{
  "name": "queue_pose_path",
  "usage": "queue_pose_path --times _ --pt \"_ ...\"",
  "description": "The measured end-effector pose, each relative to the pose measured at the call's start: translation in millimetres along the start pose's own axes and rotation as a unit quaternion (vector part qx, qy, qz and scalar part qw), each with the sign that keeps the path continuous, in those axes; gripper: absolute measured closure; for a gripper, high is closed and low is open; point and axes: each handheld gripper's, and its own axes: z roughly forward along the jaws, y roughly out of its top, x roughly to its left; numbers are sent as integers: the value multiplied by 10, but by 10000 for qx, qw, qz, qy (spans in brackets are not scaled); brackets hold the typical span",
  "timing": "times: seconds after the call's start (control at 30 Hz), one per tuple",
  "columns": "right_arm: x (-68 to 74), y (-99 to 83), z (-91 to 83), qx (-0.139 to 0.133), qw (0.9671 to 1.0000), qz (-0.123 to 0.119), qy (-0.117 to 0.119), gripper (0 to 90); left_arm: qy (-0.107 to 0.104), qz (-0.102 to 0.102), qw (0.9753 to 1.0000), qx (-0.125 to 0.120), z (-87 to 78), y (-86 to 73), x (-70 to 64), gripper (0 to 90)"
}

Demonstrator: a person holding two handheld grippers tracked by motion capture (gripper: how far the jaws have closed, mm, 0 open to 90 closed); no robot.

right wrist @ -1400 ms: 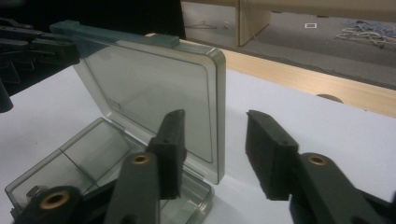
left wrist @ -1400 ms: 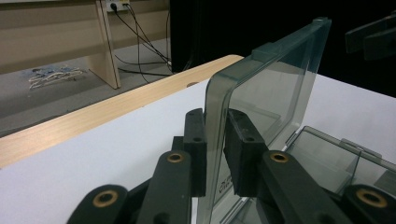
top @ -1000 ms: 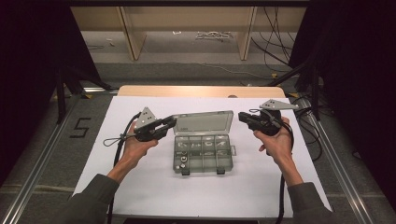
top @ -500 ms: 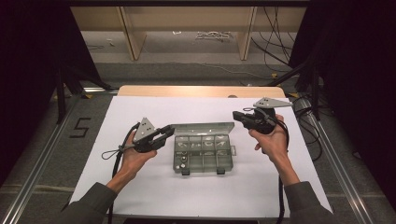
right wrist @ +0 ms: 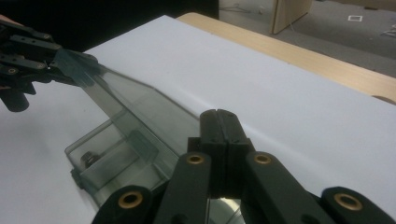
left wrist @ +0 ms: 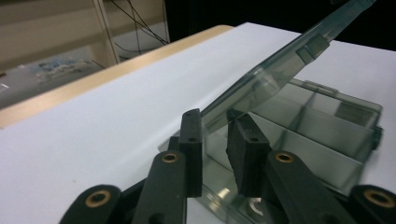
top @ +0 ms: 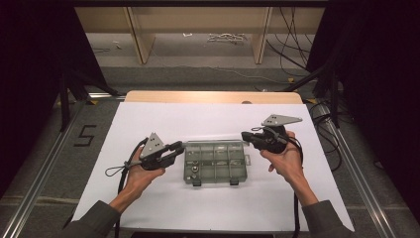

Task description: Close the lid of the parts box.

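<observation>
A clear, smoke-tinted plastic compartment box (top: 216,162) sits near the middle of a white-covered worktop (top: 148,119), between a person's two hands. Its hinged transparent lid (left wrist: 280,70) is partly raised, slanting up over the tray of small dividers.

The left tongs (top: 174,148) are at the box's left edge. In the left gripper view their two black jaws stand a little apart with the lid's front corner between them; whether the pads press on the plastic or only bracket it cannot be told. In the right gripper view the same tongs (right wrist: 28,58) appear to hold that lid corner.

The right tongs (top: 246,136) hover at the box's right rear corner. In the right gripper view (right wrist: 222,135) their jaws are pressed fully together with nothing between them.

A small dark metal part (right wrist: 87,159) lies in one corner compartment.

Risks, as a judgement: the lid corner is thin and slick, so a light pinch could let it slip and snap down. The box itself is not pinned, so pulling on the lid could drag or tip the whole tray and scatter the small part.
</observation>
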Motion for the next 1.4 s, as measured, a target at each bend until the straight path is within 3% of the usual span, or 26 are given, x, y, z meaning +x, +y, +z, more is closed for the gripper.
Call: queue_pose_path --times 0.27,0.5,0.57,0.7,0.73,0.97,1.4 --pt "126 -163 -2 198 9997 -73 154 900 -273 15 9986 449 -125 -149 -148 683" --pt "186 -324 -17 358 9990 -109 236 900 -398 -171 9980 466 -244 -239 -291 611" --pt "209 -364 -11 416 9988 -117 235 900 -408 -129 9982 426 -287 -259 -301 591" --pt "245 -422 10 496 9983 -129 272 900 -303 -340 9982 377 -376 -292 -325 525" --pt "251 -430 11 506 9983 -123 265 900 -275 -278 9986 363 -403 -294 -318 513" --pt "295 -513 38 608 9977 -172 242 900 -57 -528 9982 271 -511 -301 -304 407" --pt "366 -696 112 864 9958 -229 174 900 215 -778 9967 115 -565 -312 -229 289"
